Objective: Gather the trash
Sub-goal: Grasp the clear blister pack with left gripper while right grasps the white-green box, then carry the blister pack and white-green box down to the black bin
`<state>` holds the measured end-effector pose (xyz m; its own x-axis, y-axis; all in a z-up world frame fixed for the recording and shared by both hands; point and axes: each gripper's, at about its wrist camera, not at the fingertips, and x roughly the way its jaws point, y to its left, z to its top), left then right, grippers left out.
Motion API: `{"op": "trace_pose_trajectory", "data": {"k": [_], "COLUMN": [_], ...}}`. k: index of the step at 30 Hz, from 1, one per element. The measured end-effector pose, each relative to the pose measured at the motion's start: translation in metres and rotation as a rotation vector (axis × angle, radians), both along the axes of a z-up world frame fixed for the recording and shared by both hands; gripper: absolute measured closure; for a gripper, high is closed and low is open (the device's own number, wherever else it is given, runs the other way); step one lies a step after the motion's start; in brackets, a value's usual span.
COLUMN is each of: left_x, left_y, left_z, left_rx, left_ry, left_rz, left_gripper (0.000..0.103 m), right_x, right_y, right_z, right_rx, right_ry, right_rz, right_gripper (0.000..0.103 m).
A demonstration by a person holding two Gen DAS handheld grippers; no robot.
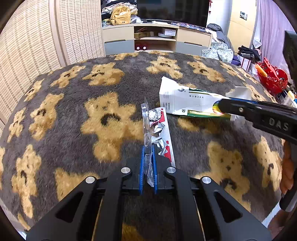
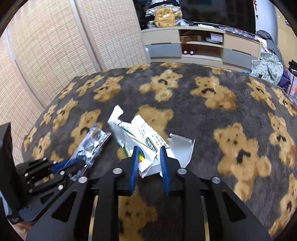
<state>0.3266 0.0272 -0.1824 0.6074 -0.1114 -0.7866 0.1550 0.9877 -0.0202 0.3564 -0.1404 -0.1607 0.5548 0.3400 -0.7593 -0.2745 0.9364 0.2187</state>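
Fingers (image 1: 148, 153) clamp blister pack (image 1: 157, 129); right fingers (image 2: 149, 153) pinch torn box (image 2: 141, 135).

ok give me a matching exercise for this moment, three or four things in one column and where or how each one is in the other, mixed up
Things:
1. blister pack
2. torn medicine box
3. yellow bag
4. red basket

Places or states:
A. on top of the cabinet at the back
B. pinched on edge in the left gripper
C. at the far right edge of the bear blanket
D. crumpled end between the right gripper fingers

Pairs: 1-B, 2-D, 3-A, 4-C
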Motion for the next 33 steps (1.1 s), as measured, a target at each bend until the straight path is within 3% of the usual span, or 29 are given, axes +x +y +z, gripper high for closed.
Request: {"op": "trace_pose_trajectory", "data": {"k": [2,7,17,24,33], "left_x": [-0.006,-0.029,-0.097,-0.169,-0.245], "left_y": [0.002,0.002,-0.020,-0.040,-0.054], "left_z": [0.001,0.012,0.059,0.093,0.092], "left_rx": [0.000,0.000,-0.021,-0.062,-0.097], "left_ry": [0.003,-0.005,-0.076,-0.139,-0.149], "left_rz": [0.008,0.015,-0.020,-0.070,-0.110], "left_gripper": [0.096,0.096,0.096,0.096,0.096], "right_x": [-0.012,-0.039,-0.110,-0.190,-0.277], "right_y": [0.001,-0.002,-0.028,-0.050,-0.073], "right_z": [0.001,0.006,0.064,0.100,0.082], "right_rx": [-0.001,0.006,-0.004,-0.008,0.009], "right_ry": [-0.001,-0.013,-0.124,-0.193,-0.137], "right_rz": [0.011,0.012,-0.024,-0.039,-0.051], "right_gripper": [0.092,0.097,0.097,0.097,0.097]}}
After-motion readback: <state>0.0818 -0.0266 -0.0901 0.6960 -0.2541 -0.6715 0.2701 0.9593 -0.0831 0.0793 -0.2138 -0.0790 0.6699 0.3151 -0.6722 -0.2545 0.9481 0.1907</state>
